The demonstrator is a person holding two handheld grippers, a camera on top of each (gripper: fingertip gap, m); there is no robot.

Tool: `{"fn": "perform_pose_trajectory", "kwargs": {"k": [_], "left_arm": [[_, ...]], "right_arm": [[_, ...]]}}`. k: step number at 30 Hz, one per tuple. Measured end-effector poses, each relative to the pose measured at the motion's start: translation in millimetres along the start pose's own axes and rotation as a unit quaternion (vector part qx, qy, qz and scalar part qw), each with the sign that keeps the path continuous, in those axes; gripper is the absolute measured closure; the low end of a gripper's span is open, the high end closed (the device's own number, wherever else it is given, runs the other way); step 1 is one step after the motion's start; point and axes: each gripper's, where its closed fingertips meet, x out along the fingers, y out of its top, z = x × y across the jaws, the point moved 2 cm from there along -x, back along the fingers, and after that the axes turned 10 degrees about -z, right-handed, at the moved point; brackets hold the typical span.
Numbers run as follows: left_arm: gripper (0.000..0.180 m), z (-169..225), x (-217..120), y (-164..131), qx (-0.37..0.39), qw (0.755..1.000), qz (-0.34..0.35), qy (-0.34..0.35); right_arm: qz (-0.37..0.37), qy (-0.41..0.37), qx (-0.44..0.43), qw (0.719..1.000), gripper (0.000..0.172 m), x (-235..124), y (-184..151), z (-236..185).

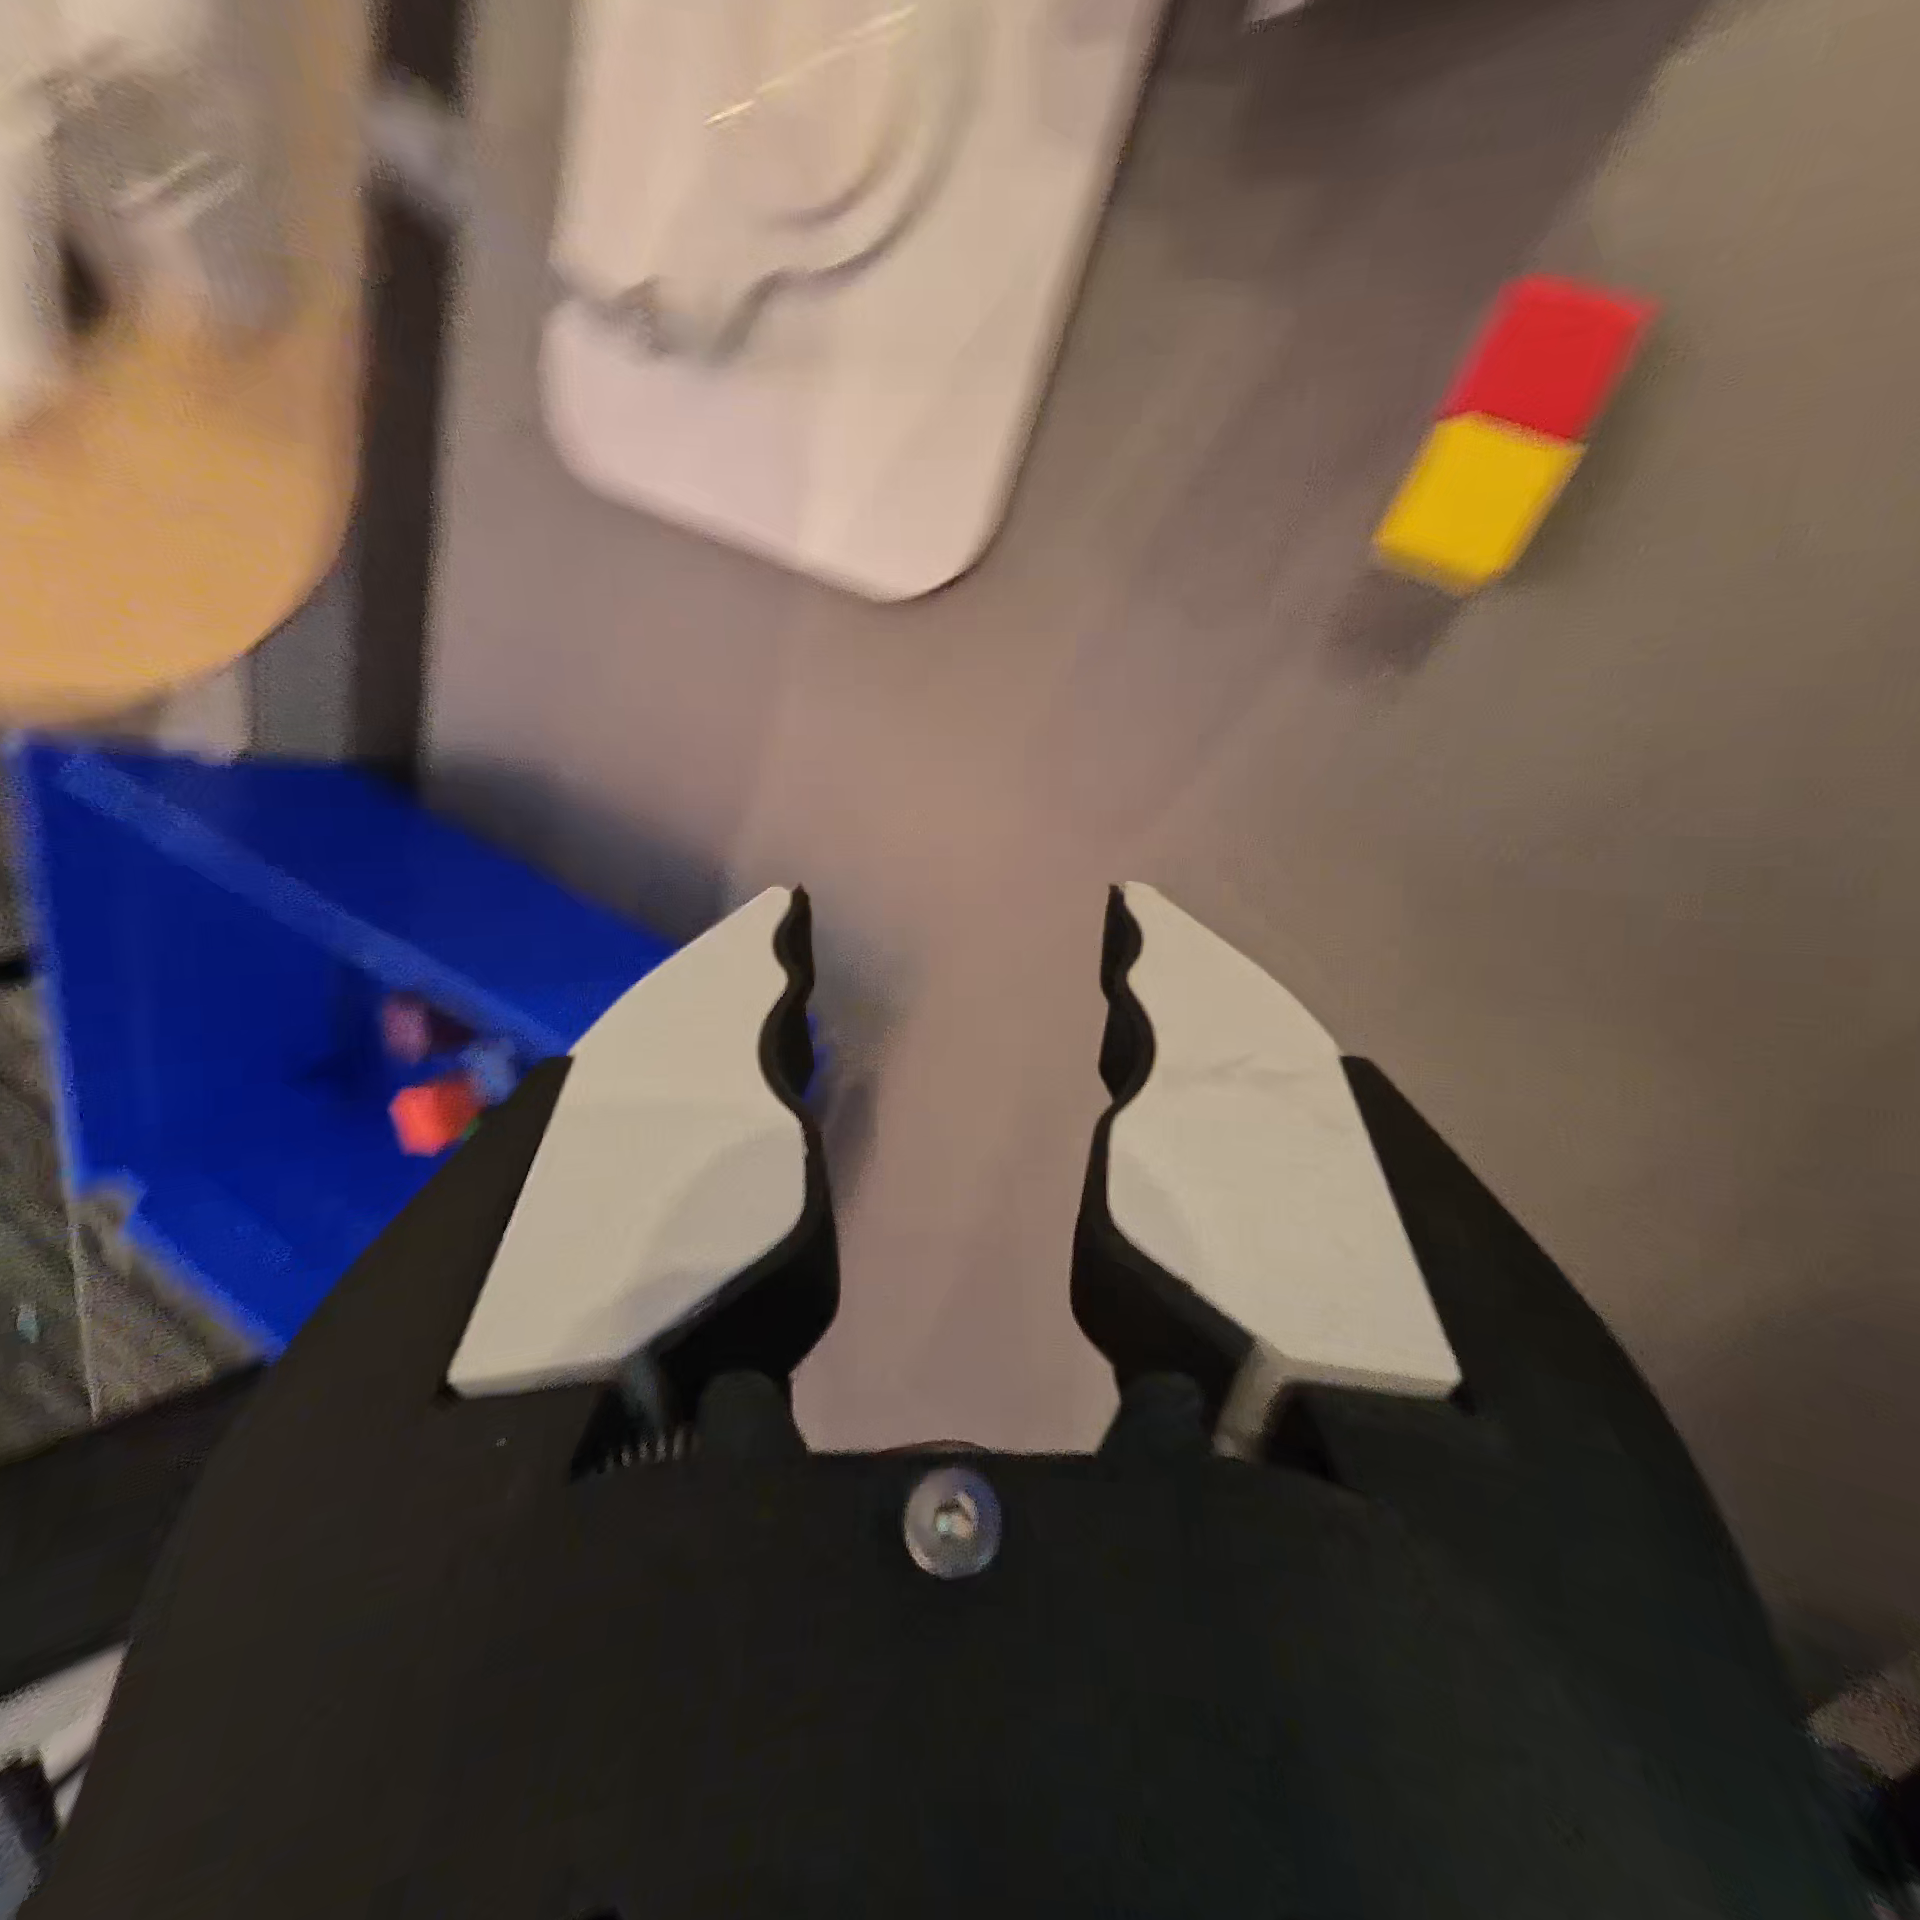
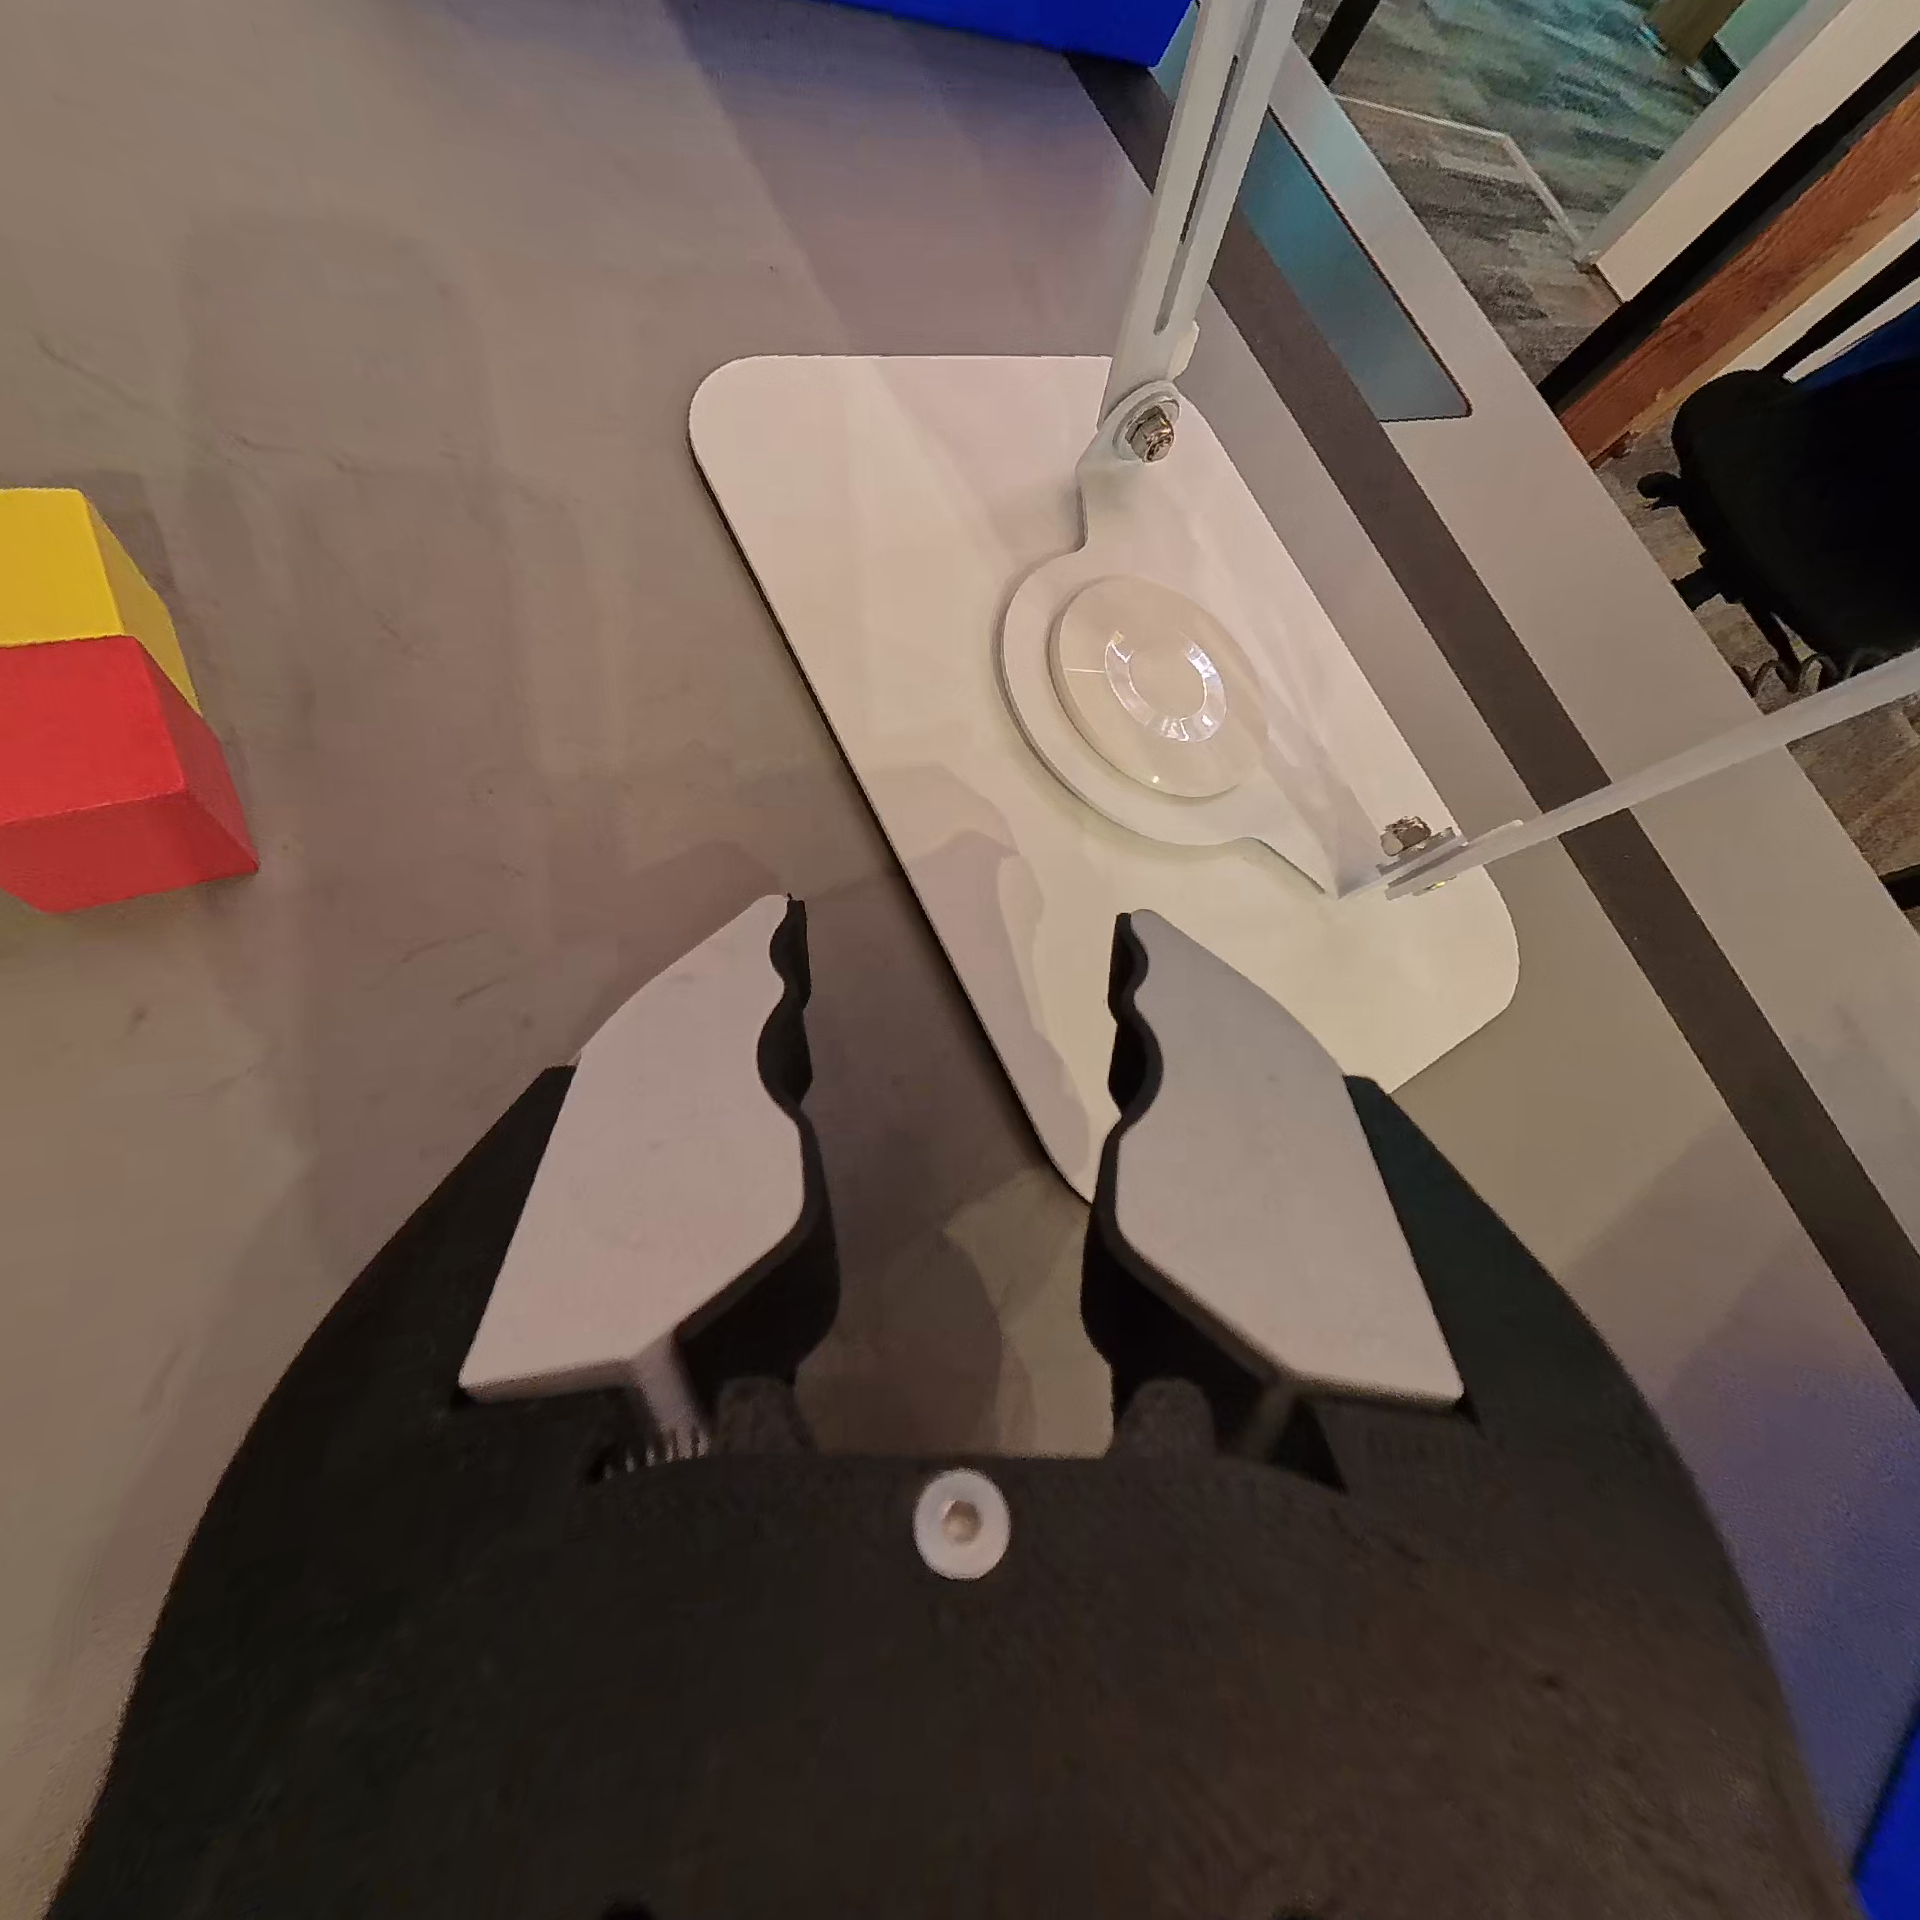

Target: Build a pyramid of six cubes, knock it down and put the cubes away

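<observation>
My left gripper (image 1: 956, 904) is open with nothing between its pads, above the grey table just right of a blue bin (image 1: 260, 987). The bin holds a red cube (image 1: 431, 1114) and other blurred pieces. A red cube (image 1: 1548, 353) and a yellow cube (image 1: 1470, 504) lie touching on the table at the far right. The left wrist view is blurred. My right gripper (image 2: 961, 920) is open and empty over the table at the edge of a white stand base (image 2: 883, 540). The red cube (image 2: 104, 769) and yellow cube (image 2: 73, 566) sit at the left edge of the right wrist view.
The white stand base (image 1: 810, 312) carries a round lens mount (image 2: 1138, 691) and two white struts (image 2: 1195, 166). The table's edge (image 2: 1558, 727) runs along the right, with floor and a dark chair beyond. A blurred tan patch (image 1: 156, 468) is at upper left. One gripper's finger ends stand about 20 cm off the other's.
</observation>
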Motion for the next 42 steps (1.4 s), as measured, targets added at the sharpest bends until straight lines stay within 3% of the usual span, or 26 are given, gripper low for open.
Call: {"fn": "perform_pose_trajectory", "kwargs": {"k": [2,5,12,16,20,35,42], "left_arm": [[0.132,-49,-12,-34,-0.047,0.998,0.002,0.048],[0.133,-108,1,-81,-0.094,0.993,-0.022,0.063],[0.128,-172,102,-124,-0.069,0.994,-0.085,0.018],[0.127,-182,145,-127,-0.036,0.993,-0.114,0.002],[0.127,-187,165,-127,-0.032,0.992,-0.120,-0.020],[0.129,-188,173,-130,-0.027,0.992,-0.107,-0.057],[0.150,-197,179,-134,-0.047,0.991,-0.104,-0.076]], "right_arm": [[-0.001,0.000,0.001,1.000,0.116,0,0,0],[-0.003,0.000,0.001,1.000,0.116,1,0,0],[-0.003,0.001,0.002,1.000,0.116,1,0,0],[-0.003,0.002,0.002,1.000,0.116,1,0,0],[-0.003,0.003,0.002,1.000,0.116,1,0,0],[-0.004,0.007,0.003,1.000,0.117,1,0,0],[-0.005,0.008,0.004,1.000,0.117,1,0,0]]}}
